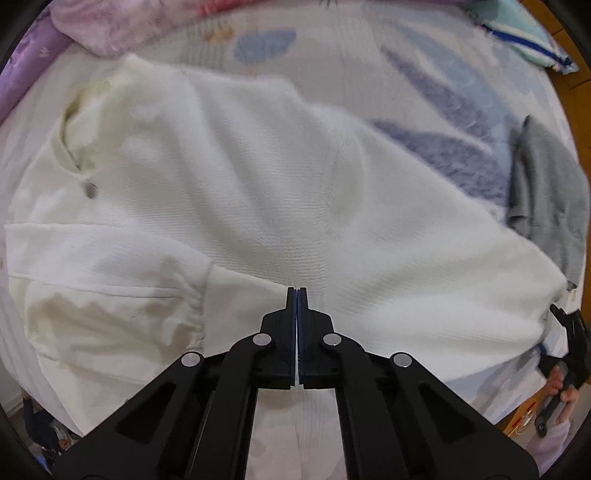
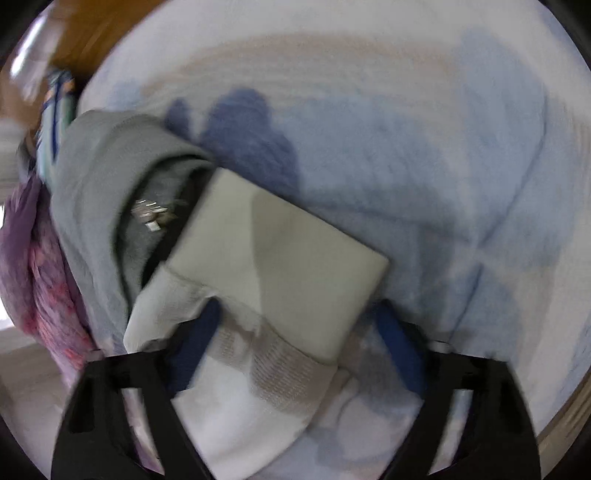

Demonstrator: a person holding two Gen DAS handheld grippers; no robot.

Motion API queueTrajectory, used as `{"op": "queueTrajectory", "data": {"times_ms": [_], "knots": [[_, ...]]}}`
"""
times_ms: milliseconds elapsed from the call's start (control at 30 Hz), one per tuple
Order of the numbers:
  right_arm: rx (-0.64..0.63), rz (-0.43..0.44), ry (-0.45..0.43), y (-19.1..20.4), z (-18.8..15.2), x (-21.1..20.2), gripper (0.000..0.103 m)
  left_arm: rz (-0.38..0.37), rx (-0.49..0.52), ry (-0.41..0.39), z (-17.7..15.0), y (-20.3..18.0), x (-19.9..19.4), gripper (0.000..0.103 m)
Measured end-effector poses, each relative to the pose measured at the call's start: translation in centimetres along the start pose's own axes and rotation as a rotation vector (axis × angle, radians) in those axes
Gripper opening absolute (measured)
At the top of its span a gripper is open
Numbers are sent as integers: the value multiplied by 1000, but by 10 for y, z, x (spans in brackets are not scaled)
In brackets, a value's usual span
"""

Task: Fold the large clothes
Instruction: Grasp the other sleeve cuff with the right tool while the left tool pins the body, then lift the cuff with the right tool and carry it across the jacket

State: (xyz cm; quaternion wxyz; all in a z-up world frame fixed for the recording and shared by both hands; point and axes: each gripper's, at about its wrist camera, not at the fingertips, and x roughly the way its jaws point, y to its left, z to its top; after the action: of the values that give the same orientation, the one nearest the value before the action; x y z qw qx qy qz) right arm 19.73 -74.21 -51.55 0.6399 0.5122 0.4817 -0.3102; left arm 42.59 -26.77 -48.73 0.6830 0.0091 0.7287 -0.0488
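A large white knit garment (image 1: 258,192) lies spread on the bed, its collar (image 1: 74,122) at the upper left and one sleeve folded across the lower left. My left gripper (image 1: 297,291) is shut just above the garment's near part, with nothing seen between its pads. My right gripper (image 1: 570,332) shows at the garment's right end. In the right wrist view the right gripper (image 2: 295,314) is open, its blue-padded fingers (image 2: 199,339) straddling the white ribbed cuff (image 2: 273,273) of the garment, which lies over the left finger.
The bed cover (image 1: 424,74) is pale with blue leaf prints. A grey garment (image 1: 546,184) lies at the right; it also shows in the right wrist view (image 2: 96,192). Pink and purple bedding (image 1: 110,26) lies at the top left. Wooden floor (image 1: 576,74) borders the bed.
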Motion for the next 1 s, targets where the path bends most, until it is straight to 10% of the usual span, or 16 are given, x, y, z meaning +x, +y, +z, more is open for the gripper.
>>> {"op": "queueTrajectory", "data": {"times_ms": [33,100,600,1000], "knots": [[-20,-36,-24,2,-1,-3,17,-3,-1,18,1,0,11,0],[-4,9,-50,-1,0,-13,8,9,17,38,2,-3,27,0],[-388,355,-264,142,-32,-184,7,72,25,21,0,-8,57,1],[-861,643,-280,313,-185,-271,7,-13,23,-29,-6,9,66,1]]}}
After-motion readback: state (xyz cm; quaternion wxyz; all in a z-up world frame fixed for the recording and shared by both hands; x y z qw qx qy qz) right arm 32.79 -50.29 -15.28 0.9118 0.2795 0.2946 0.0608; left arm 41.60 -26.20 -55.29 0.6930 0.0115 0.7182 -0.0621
